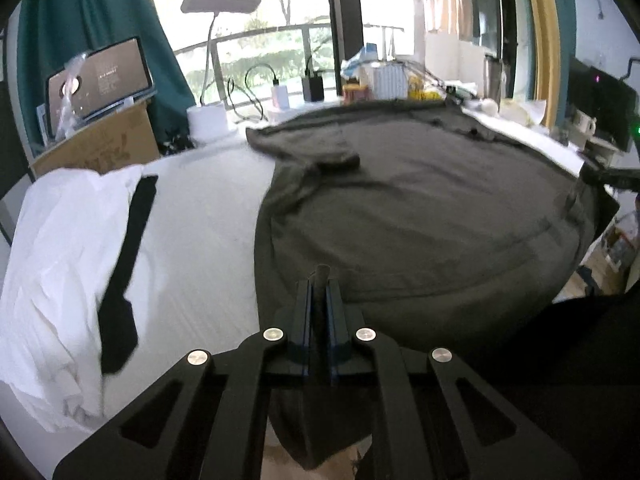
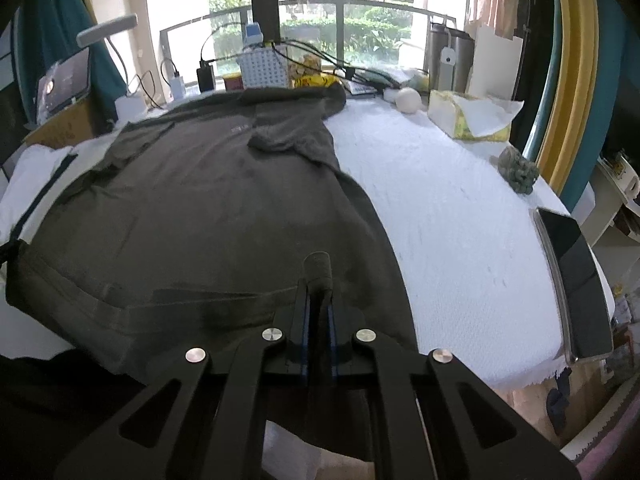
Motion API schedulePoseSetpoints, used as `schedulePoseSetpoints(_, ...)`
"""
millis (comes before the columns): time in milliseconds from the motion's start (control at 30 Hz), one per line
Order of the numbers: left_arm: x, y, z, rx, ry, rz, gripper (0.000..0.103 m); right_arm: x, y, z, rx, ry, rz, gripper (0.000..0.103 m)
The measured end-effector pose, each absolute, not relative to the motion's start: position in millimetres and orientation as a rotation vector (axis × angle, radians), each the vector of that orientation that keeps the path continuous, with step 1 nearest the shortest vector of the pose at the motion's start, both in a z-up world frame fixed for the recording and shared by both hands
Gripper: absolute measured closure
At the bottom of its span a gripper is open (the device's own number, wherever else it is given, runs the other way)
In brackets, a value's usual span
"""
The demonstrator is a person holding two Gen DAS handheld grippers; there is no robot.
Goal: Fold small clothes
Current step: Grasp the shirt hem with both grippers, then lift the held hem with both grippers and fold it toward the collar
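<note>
Both my grippers — left gripper point(image 1: 320, 280), right gripper point(image 2: 318, 276) — pinch the dark shirt's point(image 1: 420, 208) hem at the table's point(image 2: 460, 220) near edge.

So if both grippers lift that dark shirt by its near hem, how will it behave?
The dark shirt will probably sag between the left gripper and right gripper, since it lies limp and creased. It looks thin, so likely light. Its folded sleeve may flop open.

Each camera sat just behind its own fingers, looking forward and downward along them, close over the near hem of the dark shirt point(image 1: 420, 208). Both views shared that shirt, the white-covered table point(image 2: 460, 216) and the window point(image 2: 360, 8) beyond.
</note>
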State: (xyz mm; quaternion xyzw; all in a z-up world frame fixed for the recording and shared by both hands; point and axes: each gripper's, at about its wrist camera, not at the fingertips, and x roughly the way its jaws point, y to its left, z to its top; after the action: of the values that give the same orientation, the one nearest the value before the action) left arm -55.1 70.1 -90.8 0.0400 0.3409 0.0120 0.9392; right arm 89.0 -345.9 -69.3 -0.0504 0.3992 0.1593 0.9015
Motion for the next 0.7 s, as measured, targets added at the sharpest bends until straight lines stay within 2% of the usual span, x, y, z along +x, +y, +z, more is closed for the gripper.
schedulePoseSetpoints(233, -49.1, 70.4, -58.1, 0.091, 0.617, 0.039, 0.096, 98.1, -345.3, -48.7, -0.111, 0.751, 0.307, 0.097)
schedulePoseSetpoints(700, -11.0, 100.0, -43.8, 0.025, 0.590, 0.123, 0.096, 143.9, -339.6, -29.8, -0.097, 0.692, 0.302, 0.097)
